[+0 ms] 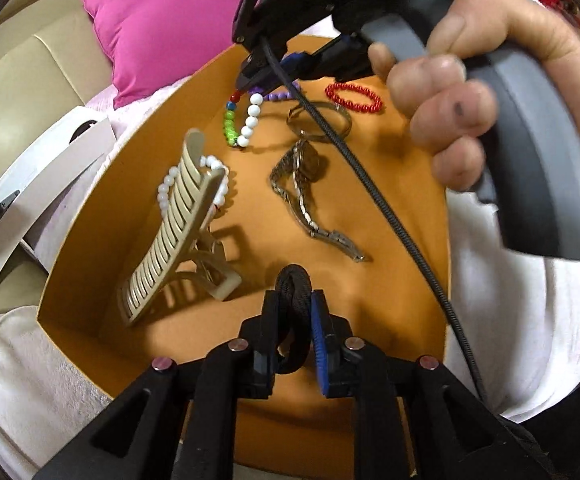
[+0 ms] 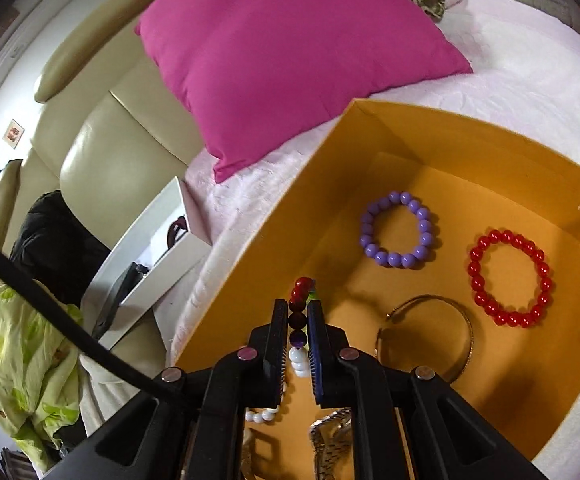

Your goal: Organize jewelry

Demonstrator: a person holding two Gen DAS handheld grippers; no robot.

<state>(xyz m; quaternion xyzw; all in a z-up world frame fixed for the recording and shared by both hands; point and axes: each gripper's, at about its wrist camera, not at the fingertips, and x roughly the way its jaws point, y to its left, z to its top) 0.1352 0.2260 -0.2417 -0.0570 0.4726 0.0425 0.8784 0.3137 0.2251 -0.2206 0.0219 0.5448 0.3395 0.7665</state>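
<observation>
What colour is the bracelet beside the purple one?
Red bracelet; clearest in the right wrist view.

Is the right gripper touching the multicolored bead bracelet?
Touching. The right wrist view shows the right gripper pinching the multicolored bead bracelet, with red, dark and white beads pressed between both pads over the orange box.

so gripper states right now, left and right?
Left gripper: closed on a black hair tie, over the orange box.
Right gripper: closed on a multicoloured bead bracelet, inside the box.
</observation>
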